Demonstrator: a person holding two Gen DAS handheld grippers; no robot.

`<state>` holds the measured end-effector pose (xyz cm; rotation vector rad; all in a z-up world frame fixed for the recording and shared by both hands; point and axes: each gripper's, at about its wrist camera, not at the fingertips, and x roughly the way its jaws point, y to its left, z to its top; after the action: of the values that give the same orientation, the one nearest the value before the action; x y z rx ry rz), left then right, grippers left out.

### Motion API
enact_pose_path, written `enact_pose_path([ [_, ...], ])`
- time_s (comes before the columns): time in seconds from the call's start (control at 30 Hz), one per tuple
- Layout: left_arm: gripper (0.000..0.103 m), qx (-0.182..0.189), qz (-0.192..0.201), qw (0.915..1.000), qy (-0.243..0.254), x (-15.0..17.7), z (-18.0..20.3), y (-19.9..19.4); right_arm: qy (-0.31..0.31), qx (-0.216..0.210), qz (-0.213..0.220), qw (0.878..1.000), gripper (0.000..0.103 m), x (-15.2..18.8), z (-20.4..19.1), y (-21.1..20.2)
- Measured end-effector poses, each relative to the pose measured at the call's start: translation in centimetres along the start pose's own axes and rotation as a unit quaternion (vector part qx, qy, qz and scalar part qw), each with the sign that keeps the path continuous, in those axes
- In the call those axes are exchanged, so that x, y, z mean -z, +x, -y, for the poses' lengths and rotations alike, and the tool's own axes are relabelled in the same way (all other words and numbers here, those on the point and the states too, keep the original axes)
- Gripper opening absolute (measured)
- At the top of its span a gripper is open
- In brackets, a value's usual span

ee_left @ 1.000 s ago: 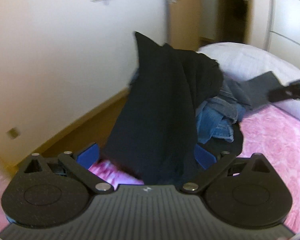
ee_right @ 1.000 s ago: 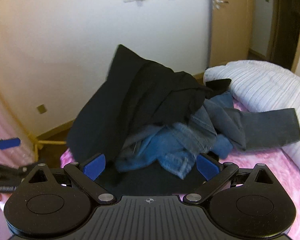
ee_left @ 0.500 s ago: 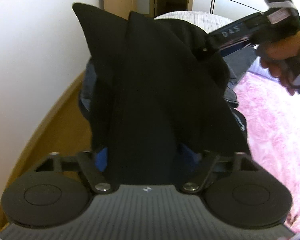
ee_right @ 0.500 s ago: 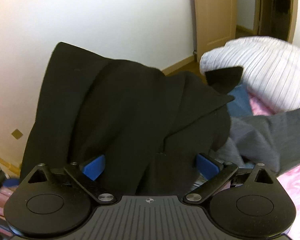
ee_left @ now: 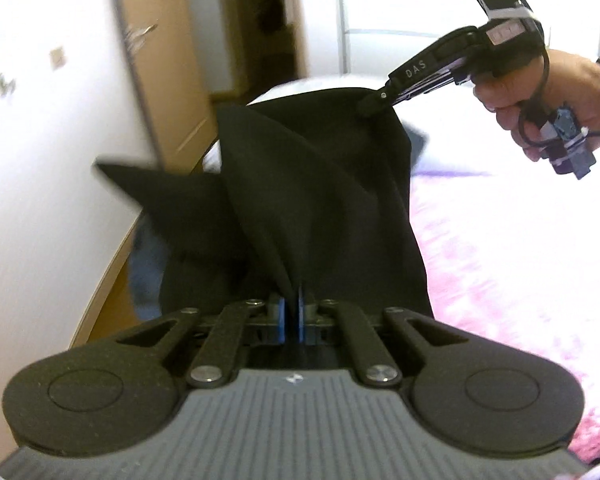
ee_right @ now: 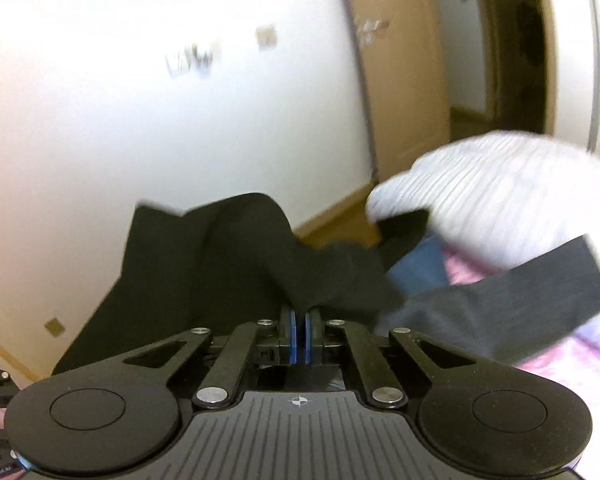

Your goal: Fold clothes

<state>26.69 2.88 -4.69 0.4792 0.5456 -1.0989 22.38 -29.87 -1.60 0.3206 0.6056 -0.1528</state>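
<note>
A black garment hangs in the air between both grippers, above the pink bedspread. My left gripper is shut on a fold of its near edge. My right gripper is shut on another part of the same black garment. In the left wrist view the right gripper pinches the garment's far top edge, held by a hand at the upper right.
A white striped pillow, a grey garment and a blue denim piece lie on the bed. A white wall, a wooden door and wood floor lie beyond the bed's edge.
Both grippers have shut on the black garment and lifted it off the clothes pile. The garment now hangs stretched between them.
</note>
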Motion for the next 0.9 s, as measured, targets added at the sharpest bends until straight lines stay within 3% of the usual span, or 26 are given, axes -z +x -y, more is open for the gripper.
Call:
enact_pose_path([
  [0.13, 0.0, 0.084, 0.052, 0.9949, 0.021, -2.1, 8.0, -4.5, 0.025, 0.026, 0.035, 0.999, 0.002, 2.1, 3.5, -10.7],
  [0.27, 0.0, 0.139, 0.06, 0.9862, 0.068, -2.5, 19.7, -6.2, 0.061, 0.072, 0.058, 0.994, 0.002, 6.4, 8.6, -22.2],
  [0.37, 0.0, 0.167, 0.05, 0.984, 0.036, -1.9, 25.6, -6.9, 0.097, 0.118, 0.07, 0.986, 0.002, 11.8, 13.1, -31.3],
  [0.5, 0.0, 0.211, 0.055, 0.9729, 0.078, -2.9, 33.8, -7.5, 0.144, 0.182, 0.068, 0.97, 0.002, 19.1, 18.6, -41.8],
  [0.6, 0.0, 0.261, 0.057, 0.9566, 0.118, -3.8, 41.0, -7.7, 0.173, 0.221, 0.073, 0.957, 0.002, 23.6, 21.0, -48.8],
  [0.7, 0.0, 0.322, 0.059, 0.9344, 0.14, -4.3, 46.9, -7.7, 0.197, 0.278, 0.092, 0.936, 0.002, 26.5, 22.2, -55.3],
  [0.9, 0.0, 0.441, 0.061, 0.8766, 0.182, -5.5, 58.8, -7.6, 0.204, 0.391, 0.125, 0.889, 0.002, 30.0, 24.4, -67.1],
])
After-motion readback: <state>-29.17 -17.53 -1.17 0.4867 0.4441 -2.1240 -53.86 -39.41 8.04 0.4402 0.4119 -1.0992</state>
